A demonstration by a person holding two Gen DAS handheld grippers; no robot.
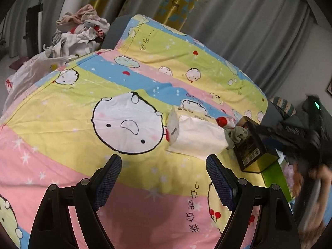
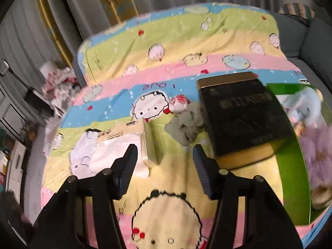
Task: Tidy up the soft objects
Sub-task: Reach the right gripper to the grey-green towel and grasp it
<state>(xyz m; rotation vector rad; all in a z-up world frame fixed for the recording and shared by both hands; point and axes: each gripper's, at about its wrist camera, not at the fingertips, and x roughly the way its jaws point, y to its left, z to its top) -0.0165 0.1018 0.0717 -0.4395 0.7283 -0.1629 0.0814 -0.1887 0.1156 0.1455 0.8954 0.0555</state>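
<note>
On the bed's cartoon sheet a green bin sits at my right, with a pale blue soft toy and lilac fluff inside. A dark gold-edged tin lies closed against its rim. Beside it are a grey-green rag, a red-and-white bundle and a white tissue pack.

My left fingers stand wide apart, empty, over the sheet. My right fingers are parted too, nothing between them.

Only the left view shows the heap of clothes and white plastic bag; the bin's contents are plain only from the right.
</note>
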